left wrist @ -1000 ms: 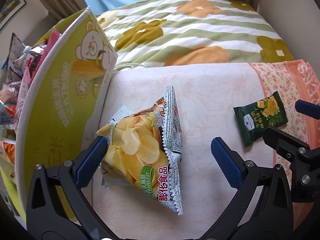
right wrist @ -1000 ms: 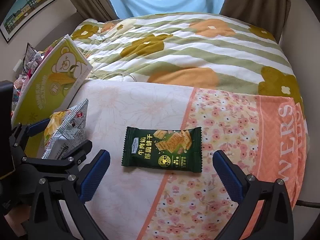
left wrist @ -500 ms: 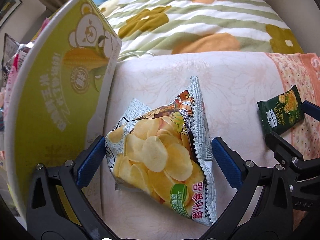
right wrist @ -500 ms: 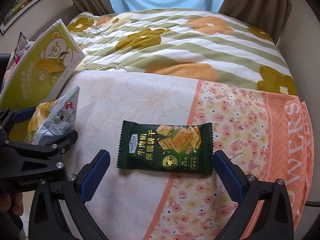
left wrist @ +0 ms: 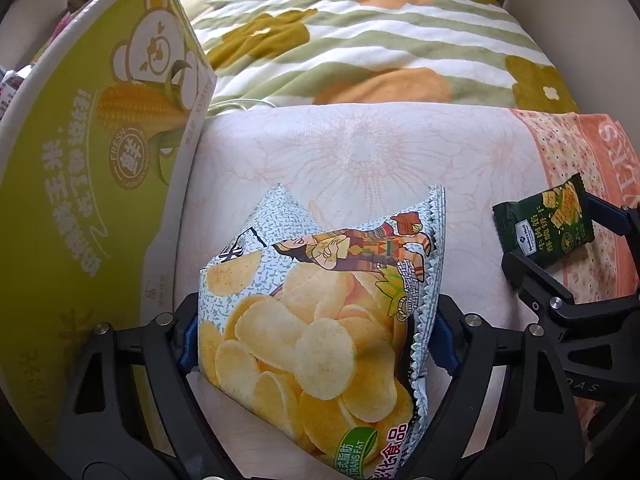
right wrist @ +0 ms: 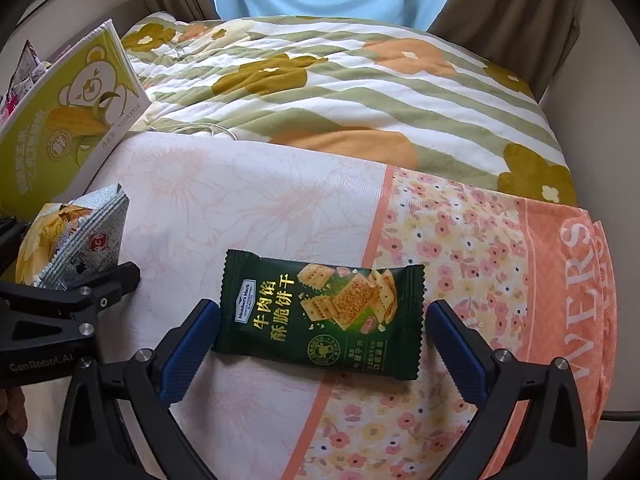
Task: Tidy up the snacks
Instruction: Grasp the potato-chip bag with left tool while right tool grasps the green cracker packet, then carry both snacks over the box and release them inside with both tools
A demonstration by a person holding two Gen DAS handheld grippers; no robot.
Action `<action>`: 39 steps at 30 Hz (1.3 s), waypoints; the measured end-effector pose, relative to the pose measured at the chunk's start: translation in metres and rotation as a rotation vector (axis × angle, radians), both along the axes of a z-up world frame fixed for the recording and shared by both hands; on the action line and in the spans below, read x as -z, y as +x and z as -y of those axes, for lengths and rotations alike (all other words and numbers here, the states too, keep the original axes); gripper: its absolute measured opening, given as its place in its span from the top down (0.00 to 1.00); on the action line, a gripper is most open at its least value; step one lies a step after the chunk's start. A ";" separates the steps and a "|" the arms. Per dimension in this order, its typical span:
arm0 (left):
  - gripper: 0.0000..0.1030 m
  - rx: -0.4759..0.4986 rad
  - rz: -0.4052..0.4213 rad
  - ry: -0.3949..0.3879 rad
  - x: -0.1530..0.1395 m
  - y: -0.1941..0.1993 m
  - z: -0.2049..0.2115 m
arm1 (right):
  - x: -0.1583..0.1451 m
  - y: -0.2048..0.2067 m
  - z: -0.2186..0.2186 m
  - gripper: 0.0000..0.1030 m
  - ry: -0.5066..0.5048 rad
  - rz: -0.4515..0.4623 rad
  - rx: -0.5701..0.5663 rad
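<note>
A grey chip bag (left wrist: 312,332) printed with yellow chips sits between the fingers of my left gripper (left wrist: 314,338), whose blue pads press its two sides; it is shut on the bag. The bag also shows in the right wrist view (right wrist: 76,240). A dark green cracker packet (right wrist: 320,312) lies flat on the floral sheet. My right gripper (right wrist: 320,344) is open, its blue pads on either side of the packet's near edge, apart from it. The packet shows at the right of the left wrist view (left wrist: 544,220).
A green-and-white cardboard box (left wrist: 80,168) with a bear and corn print stands at the left, its flap up; it also shows in the right wrist view (right wrist: 68,120). A striped flowered quilt (right wrist: 340,92) lies behind. Curtains and a window are at the back.
My left gripper moved forward around the chip bag and closed on it. My right gripper moved forward and down so that the green packet now lies between its open fingers.
</note>
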State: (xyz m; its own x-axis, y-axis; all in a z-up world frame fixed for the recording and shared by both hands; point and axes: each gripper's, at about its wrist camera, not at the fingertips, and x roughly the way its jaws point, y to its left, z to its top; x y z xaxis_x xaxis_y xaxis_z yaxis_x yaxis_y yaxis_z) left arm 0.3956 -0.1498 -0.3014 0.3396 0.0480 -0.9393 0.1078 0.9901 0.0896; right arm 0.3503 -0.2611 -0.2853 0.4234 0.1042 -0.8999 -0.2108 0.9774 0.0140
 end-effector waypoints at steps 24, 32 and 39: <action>0.25 0.036 0.080 -0.077 -0.052 -0.026 -0.013 | -0.041 -0.018 0.002 0.41 0.063 0.116 0.024; 0.25 0.054 0.209 -0.103 -0.135 -0.052 -0.016 | -0.110 -0.032 0.006 0.41 0.107 0.165 -0.002; 0.25 0.030 0.327 -0.087 -0.219 -0.077 -0.064 | -0.178 -0.050 -0.016 0.41 0.115 0.237 -0.077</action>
State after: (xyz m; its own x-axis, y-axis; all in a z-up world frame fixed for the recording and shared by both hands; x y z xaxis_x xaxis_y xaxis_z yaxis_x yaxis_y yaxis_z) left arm 0.3191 -0.0854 -0.0826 0.6233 -0.0421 -0.7808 0.1165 0.9924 0.0395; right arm 0.3004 -0.2452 -0.1073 0.6074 0.2397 -0.7574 -0.2947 0.9534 0.0654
